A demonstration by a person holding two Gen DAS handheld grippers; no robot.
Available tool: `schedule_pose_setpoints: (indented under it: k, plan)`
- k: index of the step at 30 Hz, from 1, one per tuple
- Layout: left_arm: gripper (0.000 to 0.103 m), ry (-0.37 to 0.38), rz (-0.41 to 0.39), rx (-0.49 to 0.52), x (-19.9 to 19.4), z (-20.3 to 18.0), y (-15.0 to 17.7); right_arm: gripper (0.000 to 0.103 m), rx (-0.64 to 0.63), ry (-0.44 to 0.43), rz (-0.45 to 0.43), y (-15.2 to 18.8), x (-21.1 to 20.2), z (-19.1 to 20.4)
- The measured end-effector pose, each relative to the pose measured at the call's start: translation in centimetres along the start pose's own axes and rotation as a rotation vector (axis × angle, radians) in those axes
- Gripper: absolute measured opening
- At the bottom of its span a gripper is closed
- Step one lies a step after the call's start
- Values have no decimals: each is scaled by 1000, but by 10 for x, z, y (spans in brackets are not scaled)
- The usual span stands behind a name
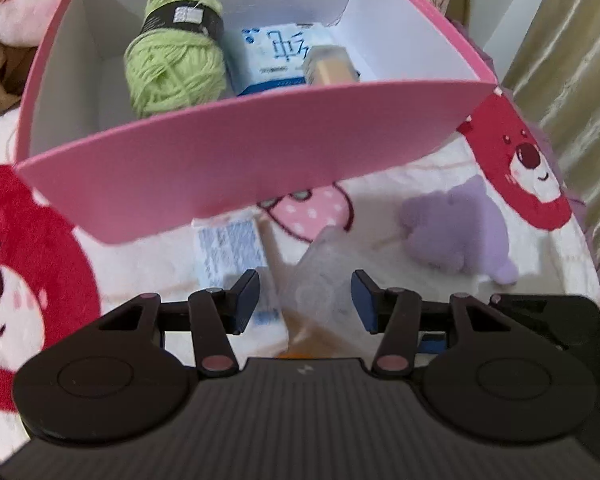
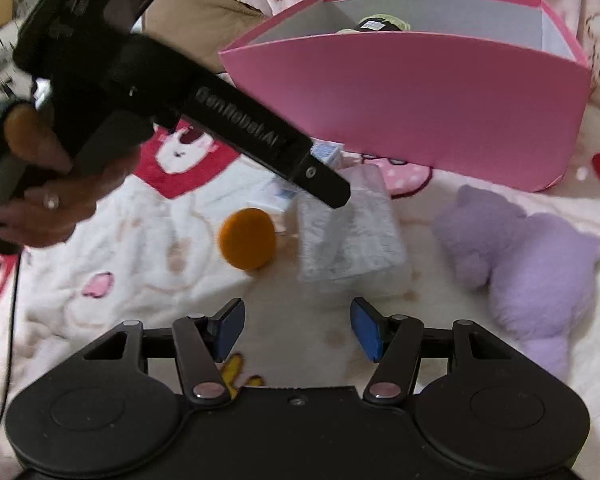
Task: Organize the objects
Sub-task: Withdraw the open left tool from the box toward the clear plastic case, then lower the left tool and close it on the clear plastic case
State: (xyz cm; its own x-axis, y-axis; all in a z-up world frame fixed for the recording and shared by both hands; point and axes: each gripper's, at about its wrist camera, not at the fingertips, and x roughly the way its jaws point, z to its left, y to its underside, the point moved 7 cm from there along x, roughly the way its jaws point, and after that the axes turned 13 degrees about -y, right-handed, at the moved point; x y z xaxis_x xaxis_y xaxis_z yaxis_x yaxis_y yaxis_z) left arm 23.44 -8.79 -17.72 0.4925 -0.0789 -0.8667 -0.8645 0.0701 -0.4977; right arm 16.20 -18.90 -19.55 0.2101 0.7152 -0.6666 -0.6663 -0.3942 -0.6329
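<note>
The pink box (image 1: 236, 152) stands on the cartoon-print blanket (image 1: 412, 208) and holds a green yarn ball (image 1: 172, 68), a blue-and-white packet (image 1: 276, 56) and a tan block (image 1: 332, 66). In front of the box lie a clear plastic bag (image 2: 348, 228), an orange disc (image 2: 247, 239) and a purple plush toy (image 2: 528, 252). The left gripper (image 1: 305, 300) hangs over the bag, jaws partly apart, pads not pressing it. The right gripper (image 2: 298, 330) is partly open and empty.

The pink box (image 1: 228, 152) holds green yarn (image 1: 172, 60), a blue-white packet (image 1: 272, 56) and a tan block (image 1: 332, 66). In front of the box lie a clear packet (image 2: 348, 228), an orange disc (image 2: 247, 239) and a purple plush (image 2: 532, 264).
</note>
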Motion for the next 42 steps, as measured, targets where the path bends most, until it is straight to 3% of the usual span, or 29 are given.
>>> schedule_pose_setpoints:
  k: [4,7,12,14,21,24,30,32,36,39,42]
  plan:
    - [53,31,22,-19,4,-9,-3,64,-25,44,-31,-2,-6,0]
    - [53,30,101,-83,4,-14,2,66,2,74,-42,-2,-12,-8]
    - [53,105,241,-279,8,-13,13,72,55,100,-92,-8,-27,-23]
    - [53,123,260,-306,7,-17,16,76,96,92,-104,-9,-28,-31]
    - [54,10,147,-278,7,-32,13,80,101,84,-80,-3,-18,-35]
    - [57,-39,116,-207,7,-44,11,82,89,98,-77,-2,-15,-34]
    - [57,-7,97,-321,8,-34,19,86,41,142,-69,-3,-7,-33]
    - [51,-1,98,-364,4,-33,21,85,26,163,-70,-3,-8,-32]
    - [47,9,71,-339,-4,-43,26,83,-33,240,-69,-6,-13,-31]
    - [47,-2,39,-351,-9,-44,30,76,-43,251,-58,-4,-17,-31]
    - [47,22,7,-369,-21,-42,36,76,-119,286,-56,-1,-27,-21]
